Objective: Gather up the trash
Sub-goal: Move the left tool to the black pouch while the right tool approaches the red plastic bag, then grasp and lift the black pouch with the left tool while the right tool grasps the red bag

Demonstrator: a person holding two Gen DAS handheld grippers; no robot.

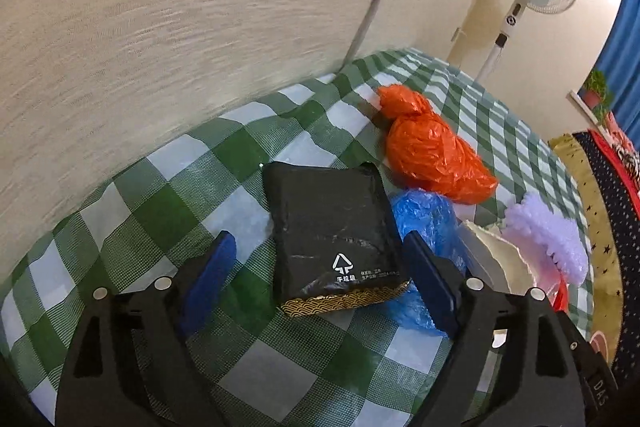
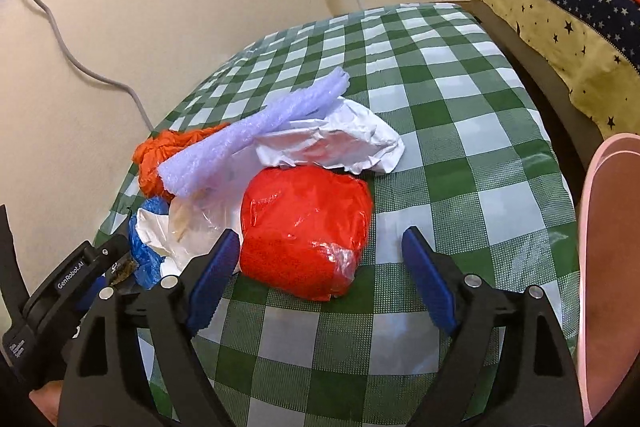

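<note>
In the left wrist view, the left gripper (image 1: 320, 259) stands spread wide around a black packet (image 1: 336, 235) lying on the checked tablecloth (image 1: 160, 203), pads clear of it; an orange bag (image 1: 428, 147) lies beyond the packet. In the right wrist view, the right gripper (image 2: 320, 255) is likewise spread, and a red bundle (image 2: 304, 231) sits between its fingers, untouched.

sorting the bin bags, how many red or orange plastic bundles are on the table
2: an orange knotted bag at the wall side of the pile, and a red bundle lying between the right gripper's open jaws. The pile may hide others.
</note>
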